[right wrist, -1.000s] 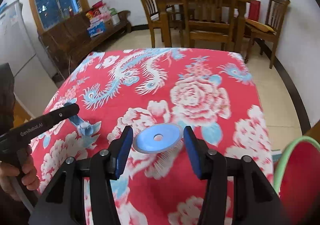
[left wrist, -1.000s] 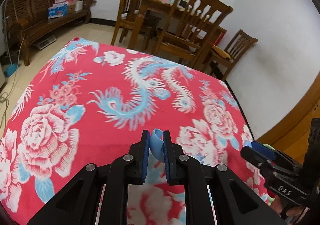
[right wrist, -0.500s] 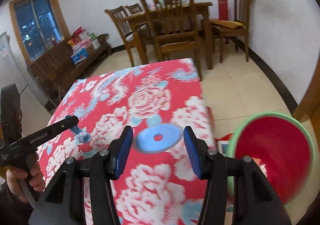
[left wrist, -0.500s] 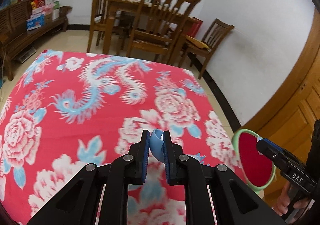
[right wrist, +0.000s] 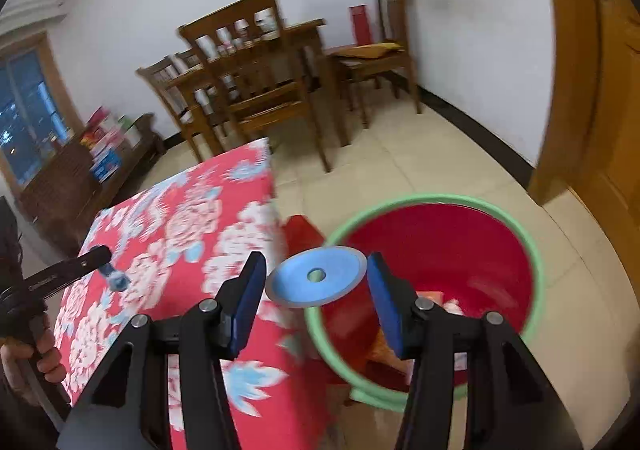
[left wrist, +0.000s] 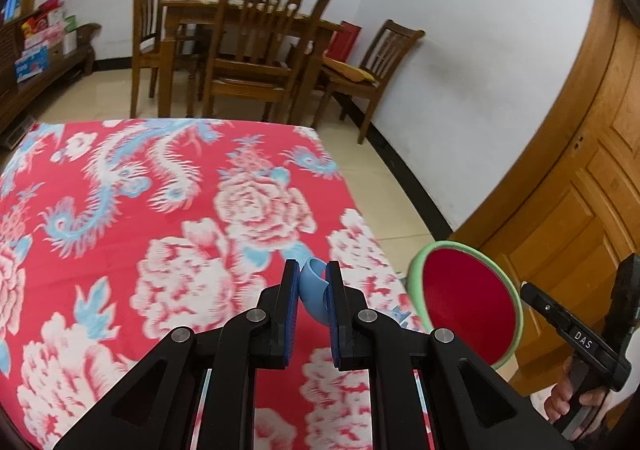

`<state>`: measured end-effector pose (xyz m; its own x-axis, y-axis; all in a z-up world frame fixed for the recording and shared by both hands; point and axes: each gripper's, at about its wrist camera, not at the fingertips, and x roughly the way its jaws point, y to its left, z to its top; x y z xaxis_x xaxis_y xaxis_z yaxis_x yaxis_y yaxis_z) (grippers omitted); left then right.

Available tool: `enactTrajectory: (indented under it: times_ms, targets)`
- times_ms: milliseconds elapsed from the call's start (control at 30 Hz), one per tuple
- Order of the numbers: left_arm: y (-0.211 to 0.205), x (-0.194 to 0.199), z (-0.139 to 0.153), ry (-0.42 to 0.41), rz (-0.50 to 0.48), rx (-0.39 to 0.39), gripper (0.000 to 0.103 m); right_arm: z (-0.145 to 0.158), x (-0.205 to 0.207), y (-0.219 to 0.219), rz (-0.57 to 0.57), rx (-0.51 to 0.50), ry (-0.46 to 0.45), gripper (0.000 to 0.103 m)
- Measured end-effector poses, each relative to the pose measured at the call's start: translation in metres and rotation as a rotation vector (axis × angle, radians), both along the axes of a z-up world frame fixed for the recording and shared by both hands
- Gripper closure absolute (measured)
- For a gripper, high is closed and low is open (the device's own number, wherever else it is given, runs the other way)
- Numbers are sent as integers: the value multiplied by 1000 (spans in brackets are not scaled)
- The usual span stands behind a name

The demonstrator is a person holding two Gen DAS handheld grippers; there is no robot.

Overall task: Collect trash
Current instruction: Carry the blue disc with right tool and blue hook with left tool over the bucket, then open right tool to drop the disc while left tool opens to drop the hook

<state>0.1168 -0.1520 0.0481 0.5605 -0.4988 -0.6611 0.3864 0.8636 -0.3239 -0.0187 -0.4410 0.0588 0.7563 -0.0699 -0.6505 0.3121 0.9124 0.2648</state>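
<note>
My left gripper [left wrist: 312,282] is shut on a small curved blue plastic piece [left wrist: 312,290], held over the right part of the red floral tablecloth [left wrist: 160,230]. My right gripper [right wrist: 316,278] is shut on a flat blue disc with a centre hole [right wrist: 316,274], held in the air at the near left rim of the red bin with a green rim [right wrist: 436,246]. The bin stands on the floor right of the table; it also shows in the left wrist view [left wrist: 468,302]. Some trash lies in the bin. The left gripper also shows at the left of the right wrist view [right wrist: 116,280].
Wooden chairs and a dining table [left wrist: 256,49] stand behind the table. A wooden door [left wrist: 580,189] is on the right. A bench with boxes [right wrist: 100,153] lines the left wall. Tiled floor [right wrist: 440,153] surrounds the bin.
Both grippers have swung right with their pieces. The right gripper left the tablecloth and now hangs at the bin's rim. The left gripper moved toward the table's right edge; the bin came into its view.
</note>
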Motion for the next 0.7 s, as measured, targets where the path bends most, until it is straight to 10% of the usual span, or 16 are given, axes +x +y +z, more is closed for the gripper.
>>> enactTrajectory:
  times_ms: [700]
  targets:
    - [-97,-12,-5,21,-190,10,90,-54,-36,-76,-206,125,86,48]
